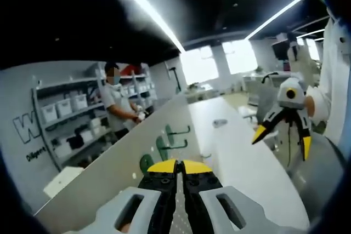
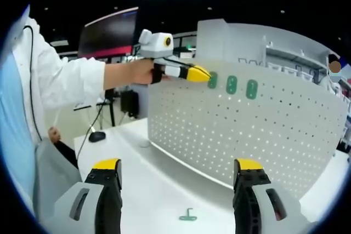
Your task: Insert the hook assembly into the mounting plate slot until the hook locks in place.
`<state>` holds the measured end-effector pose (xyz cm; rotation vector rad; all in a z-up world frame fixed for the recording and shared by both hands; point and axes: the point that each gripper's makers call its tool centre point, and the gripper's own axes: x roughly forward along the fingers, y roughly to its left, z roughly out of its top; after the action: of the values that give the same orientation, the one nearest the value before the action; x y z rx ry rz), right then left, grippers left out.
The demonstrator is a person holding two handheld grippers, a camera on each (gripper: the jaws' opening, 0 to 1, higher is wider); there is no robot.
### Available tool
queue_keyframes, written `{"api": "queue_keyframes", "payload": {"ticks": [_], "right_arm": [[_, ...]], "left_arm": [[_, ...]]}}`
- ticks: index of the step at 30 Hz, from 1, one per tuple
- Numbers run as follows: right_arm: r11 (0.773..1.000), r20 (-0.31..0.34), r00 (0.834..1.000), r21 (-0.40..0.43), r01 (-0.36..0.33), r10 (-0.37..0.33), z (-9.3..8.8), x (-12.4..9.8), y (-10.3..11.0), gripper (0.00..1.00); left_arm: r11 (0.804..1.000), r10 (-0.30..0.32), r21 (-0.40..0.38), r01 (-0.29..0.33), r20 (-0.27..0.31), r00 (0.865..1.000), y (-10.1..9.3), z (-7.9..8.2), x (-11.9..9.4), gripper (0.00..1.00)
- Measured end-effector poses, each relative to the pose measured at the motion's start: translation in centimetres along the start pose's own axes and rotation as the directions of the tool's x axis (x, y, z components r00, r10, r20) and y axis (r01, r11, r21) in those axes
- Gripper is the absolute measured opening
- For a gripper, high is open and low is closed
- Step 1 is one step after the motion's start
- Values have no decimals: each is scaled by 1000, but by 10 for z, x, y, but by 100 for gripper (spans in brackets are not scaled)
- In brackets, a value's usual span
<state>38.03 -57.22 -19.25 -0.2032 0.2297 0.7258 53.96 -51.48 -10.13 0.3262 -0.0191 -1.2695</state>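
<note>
Shelves (image 1: 66, 114) hold white bins – a person (image 1: 118, 105) stands beside them – and a computer mouse (image 2: 97, 136) lies on the white table (image 2: 159, 182).

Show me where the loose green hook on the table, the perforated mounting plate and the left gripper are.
loose green hook (image 2: 188, 215): right gripper view, its stem on the table.
perforated mounting plate (image 2: 247, 130): right gripper view, bare face.
left gripper (image 2: 198, 73): right gripper view, yellow jaw tips.
</note>
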Motion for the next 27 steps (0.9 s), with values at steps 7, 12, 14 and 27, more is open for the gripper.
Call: {"api": "queue_keyframes", "payload": {"ticks": [7, 12, 14, 27], "right_arm": [[1000, 0, 1000, -3, 4, -4, 0, -2, -2, 85], [1000, -1, 1000, -2, 4, -4, -1, -2, -2, 84], [1000, 0, 1000, -4, 3, -3, 0, -2, -2, 84], [1000, 2, 1000, -12, -7, 7, 2, -2, -1, 84]], "left_arm": [[999, 24, 31, -24, 4, 1000, 0, -1, 0, 6], [999, 38, 10, -38, 17, 999, 0, 2, -6, 22], [999, 42, 13, -42, 18, 999, -1, 4, -9, 23], [998, 60, -2, -60, 23, 998, -29, 7, -32, 38]]}}
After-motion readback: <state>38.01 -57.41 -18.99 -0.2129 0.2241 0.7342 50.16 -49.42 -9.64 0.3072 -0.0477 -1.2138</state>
